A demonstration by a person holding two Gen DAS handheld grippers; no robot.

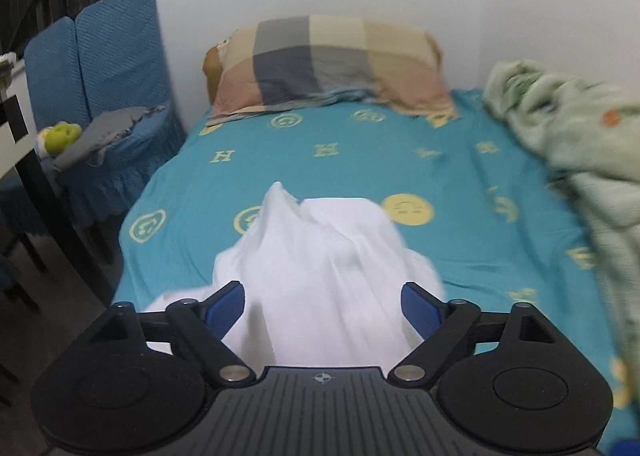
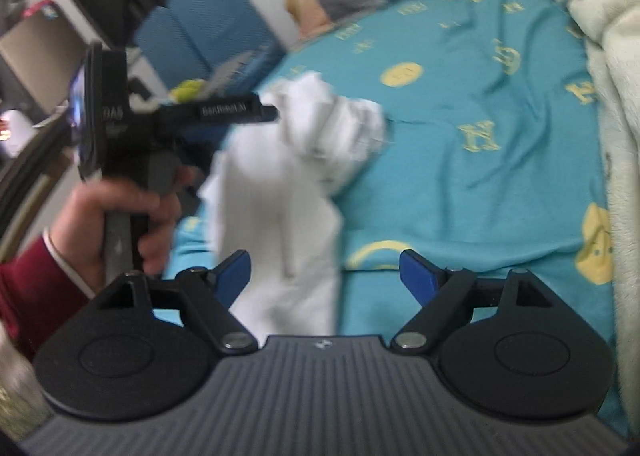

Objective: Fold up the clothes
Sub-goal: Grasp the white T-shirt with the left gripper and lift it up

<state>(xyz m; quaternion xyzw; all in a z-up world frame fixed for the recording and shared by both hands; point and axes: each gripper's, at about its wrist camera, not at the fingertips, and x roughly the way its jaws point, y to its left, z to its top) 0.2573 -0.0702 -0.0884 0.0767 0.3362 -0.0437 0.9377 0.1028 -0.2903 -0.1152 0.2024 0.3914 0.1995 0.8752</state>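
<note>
A crumpled white garment (image 1: 320, 256) lies in a heap on the teal bed sheet (image 1: 400, 160). My left gripper (image 1: 323, 308) is open, its blue pads (image 1: 226, 308) wide apart with the near part of the garment between them. In the right wrist view the same garment (image 2: 288, 176) stretches from the heap toward my right gripper (image 2: 326, 276), which is open just above its near end. The left gripper (image 2: 264, 114) appears there side-on at the garment's left edge, held by a hand (image 2: 116, 216) in a red sleeve.
A checked pillow (image 1: 328, 60) rests at the head of the bed by the white wall. A pale green blanket (image 1: 580, 160) is bunched along the right side. Left of the bed stand blue-covered chairs (image 1: 112, 68) holding a grey cloth (image 1: 104, 132) and a green toy (image 1: 60, 136).
</note>
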